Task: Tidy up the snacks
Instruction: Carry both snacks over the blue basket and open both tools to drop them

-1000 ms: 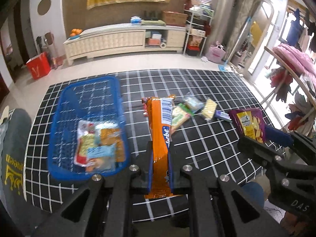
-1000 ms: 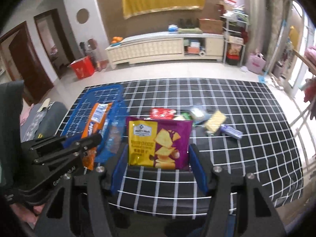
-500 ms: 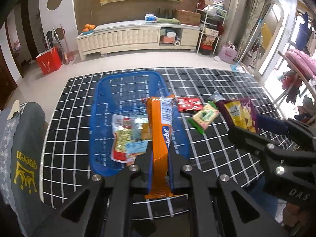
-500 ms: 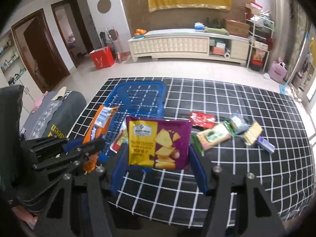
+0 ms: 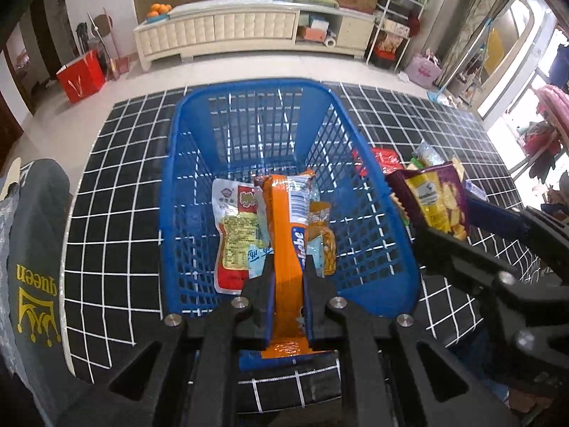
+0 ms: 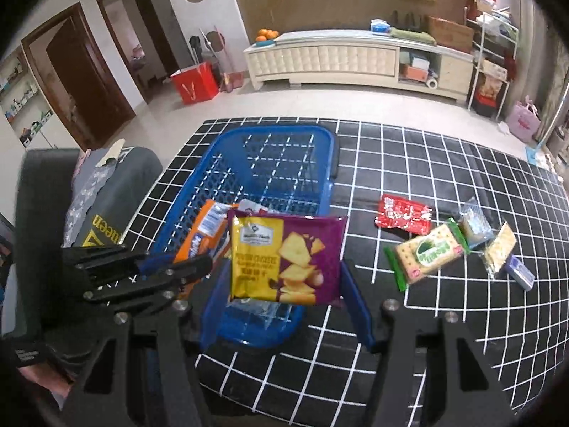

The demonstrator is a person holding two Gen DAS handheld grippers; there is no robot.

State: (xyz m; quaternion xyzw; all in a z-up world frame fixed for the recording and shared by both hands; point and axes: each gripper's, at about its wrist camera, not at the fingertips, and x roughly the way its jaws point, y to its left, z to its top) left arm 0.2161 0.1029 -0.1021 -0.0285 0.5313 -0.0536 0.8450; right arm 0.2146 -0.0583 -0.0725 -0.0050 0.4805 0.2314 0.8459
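My left gripper [image 5: 287,267] is shut on a long orange snack pack [image 5: 286,235] and holds it over the near end of the blue mesh basket [image 5: 185,135]. The basket holds a red-and-yellow packet [image 5: 233,227] and other wrappers. My right gripper [image 6: 284,277] is shut on a purple and yellow cracker bag [image 6: 284,256], held above the basket's near right part [image 6: 284,135]. The bag also shows in the left wrist view [image 5: 432,199]. The left gripper and orange pack [image 6: 202,235] show at the left of the right wrist view.
On the black grid tablecloth [image 6: 426,163] right of the basket lie a red wrapper [image 6: 403,215], a green cracker pack [image 6: 426,256], a clear packet [image 6: 474,222], a yellow cracker pack [image 6: 499,249] and a small blue pack [image 6: 521,272]. A grey cushion [image 5: 32,235] lies at left.
Both grippers have moved left with their snacks, from over the bare cloth to over the blue basket. The basket now sits straight ahead of the left gripper.
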